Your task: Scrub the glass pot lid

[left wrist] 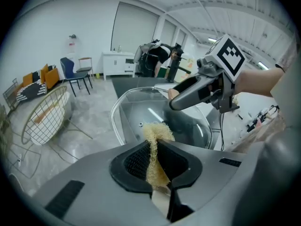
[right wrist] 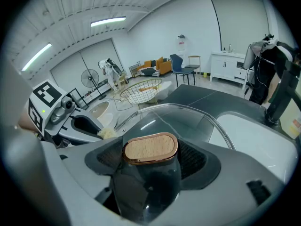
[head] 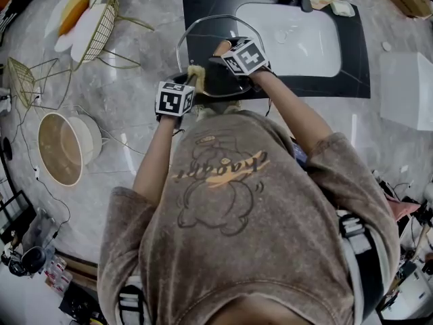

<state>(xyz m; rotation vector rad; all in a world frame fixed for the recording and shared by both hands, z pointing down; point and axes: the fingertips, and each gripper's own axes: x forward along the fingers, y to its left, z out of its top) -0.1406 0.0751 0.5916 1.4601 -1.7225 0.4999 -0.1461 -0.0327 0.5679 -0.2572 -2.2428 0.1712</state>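
The lid [head: 203, 32] hung in the upper middle of the head view, above the left edge of the sink [head: 304, 42] set in the dark bench [head: 352, 66]. It was held off the bench, tilted, with its knob side turned up and back toward the person. From above its rim showed as a broad oval, wider from left to right. The right claw [right wrist: 150, 149] was clamped on the wood-topped knob [right wrist: 150, 146], one jaw on each side. The knob's flat top faced that camera, its long axis running left to right across the frame, and the glass arched away behind it toward the frame's top. The left claw [left wrist: 154, 145] was closed tight on a yellowish scrub pad [left wrist: 156, 166] that stood upright between the jaws. The pad's frayed free end met the glass at the lid's lower left rim. A wire basket [head: 101, 26] sat on the floor at the upper left.
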